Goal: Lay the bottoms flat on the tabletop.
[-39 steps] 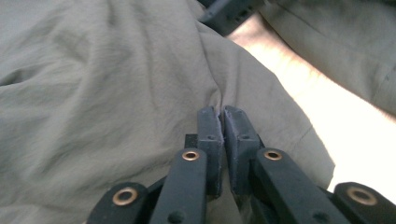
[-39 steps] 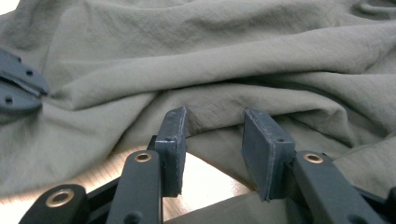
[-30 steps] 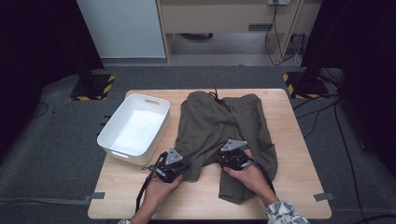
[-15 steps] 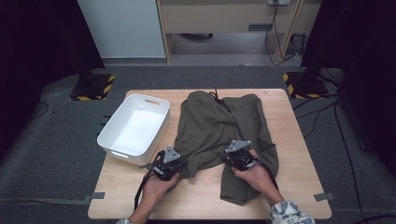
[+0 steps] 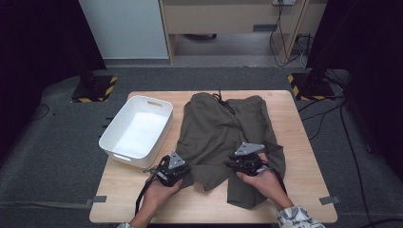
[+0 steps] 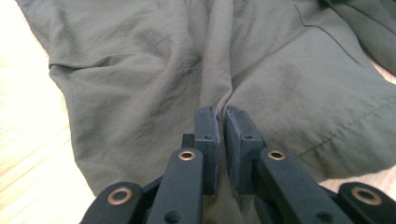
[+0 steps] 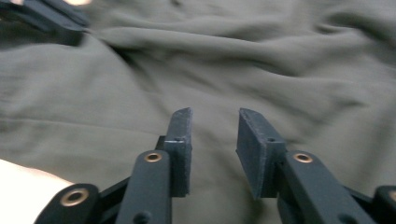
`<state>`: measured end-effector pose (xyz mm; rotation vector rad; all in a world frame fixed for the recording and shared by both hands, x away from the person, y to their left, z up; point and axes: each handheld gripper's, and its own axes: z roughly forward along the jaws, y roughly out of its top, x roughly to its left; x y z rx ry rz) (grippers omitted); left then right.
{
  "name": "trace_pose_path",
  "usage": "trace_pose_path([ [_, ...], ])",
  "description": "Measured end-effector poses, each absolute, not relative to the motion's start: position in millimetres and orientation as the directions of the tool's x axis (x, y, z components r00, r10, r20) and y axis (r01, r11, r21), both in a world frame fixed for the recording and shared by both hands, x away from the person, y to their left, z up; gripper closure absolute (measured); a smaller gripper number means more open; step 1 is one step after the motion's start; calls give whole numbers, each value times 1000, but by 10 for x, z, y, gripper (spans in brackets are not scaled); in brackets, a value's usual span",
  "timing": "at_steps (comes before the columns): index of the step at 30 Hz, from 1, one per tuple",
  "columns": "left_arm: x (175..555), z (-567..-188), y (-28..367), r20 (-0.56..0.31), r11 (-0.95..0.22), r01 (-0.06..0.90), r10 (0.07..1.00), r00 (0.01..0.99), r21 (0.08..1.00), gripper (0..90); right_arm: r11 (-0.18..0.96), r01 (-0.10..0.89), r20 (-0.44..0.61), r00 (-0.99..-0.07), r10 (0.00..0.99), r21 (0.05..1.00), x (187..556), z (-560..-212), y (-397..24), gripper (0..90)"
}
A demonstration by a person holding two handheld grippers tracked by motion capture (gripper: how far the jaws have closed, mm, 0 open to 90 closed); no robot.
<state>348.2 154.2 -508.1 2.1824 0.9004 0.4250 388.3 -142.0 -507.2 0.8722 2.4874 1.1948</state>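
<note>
My left gripper (image 6: 220,122) pinches the olive shorts (image 5: 223,137) at lower centre, my right gripper (image 7: 215,135) has just been opening above them, empty; a white bin (image 5: 164,130) sits left.

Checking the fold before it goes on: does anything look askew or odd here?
The olive shorts lie rumpled, not flat; a ridge of cloth is pinched in the left gripper. Nothing looks torn or spilled.

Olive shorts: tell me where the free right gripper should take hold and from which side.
Take the shorts at the hem of the leg nearest the right gripper, coming in low from the person's side of the table. The hem lies flat there as a free edge, so a jaw can probably slip under it. The left gripper already pinches a fold of the other leg; the right gripper's jaws have just opened, with nothing between them.
</note>
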Motion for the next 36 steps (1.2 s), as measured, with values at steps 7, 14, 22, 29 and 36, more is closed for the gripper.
trace_pose_path([
  [7, 3292, -4961, 1741, 26, -442, 460, 742, 670, 771, 686, 559, 382, 3, -828, 561, 736, 3787, -5211, -1042, 573],
  [14, 3255, -4946, 1852, 75, -445, 467, 780, 621, 764, 594, 610, 383, -12, -841, 541, 693, 3729, -5262, -1054, 502],
  [22, 3366, -5065, 1895, 133, -483, 508, 805, 578, 714, 507, 606, 384, 0, -845, 535, 696, 3593, -5266, -1421, 503],
  [29, 3480, -5225, 1856, 98, -494, 539, 792, 603, 682, 544, 617, 390, 10, -850, 527, 684, 3582, -5250, -1506, 539],
  [36, 3529, -5189, 1860, 91, -513, 565, 786, 611, 646, 845, 622, 372, 11, -863, 504, 689, 3549, -5249, -1426, 651],
])
